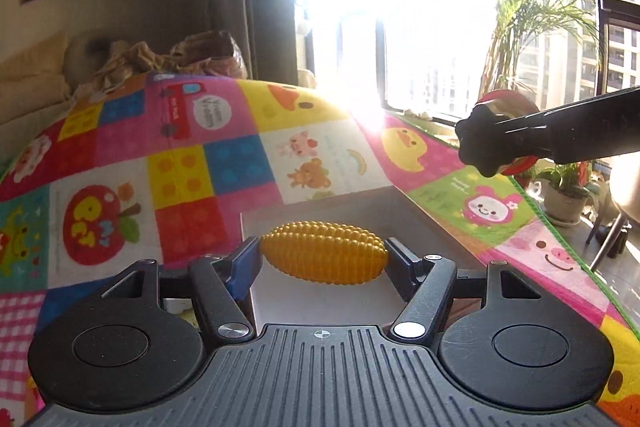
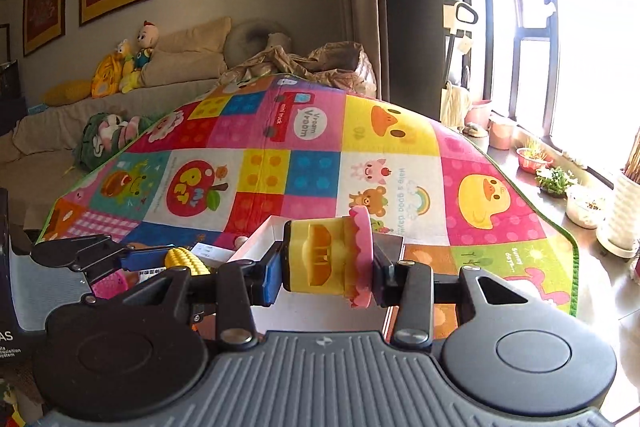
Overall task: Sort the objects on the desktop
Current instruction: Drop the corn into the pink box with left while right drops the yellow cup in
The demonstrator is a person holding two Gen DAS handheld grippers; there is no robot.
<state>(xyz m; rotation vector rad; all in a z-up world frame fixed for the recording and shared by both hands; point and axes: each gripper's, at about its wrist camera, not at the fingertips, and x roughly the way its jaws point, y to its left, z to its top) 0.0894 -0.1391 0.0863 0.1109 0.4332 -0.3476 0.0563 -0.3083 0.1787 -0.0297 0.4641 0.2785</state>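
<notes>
My left gripper (image 1: 323,254) is shut on a yellow toy corn cob (image 1: 324,251), held crosswise over a white box (image 1: 320,215) on the colourful play mat (image 1: 180,167). My right gripper (image 2: 327,261) is shut on a yellow toy cake with pink frosting (image 2: 324,259), held over the same white box (image 2: 256,243). In the right wrist view the left gripper (image 2: 160,259) with the corn (image 2: 186,261) shows at the lower left. In the left wrist view the right gripper's body (image 1: 552,139) shows at the right with the toy partly hidden behind it.
A pink round toy (image 2: 110,285) and small packets (image 2: 208,251) lie below the left gripper. A sofa with plush toys (image 2: 132,63) stands behind the mat. Potted plants (image 2: 556,179) line the window sill at the right. A dark box (image 2: 12,307) sits at the left edge.
</notes>
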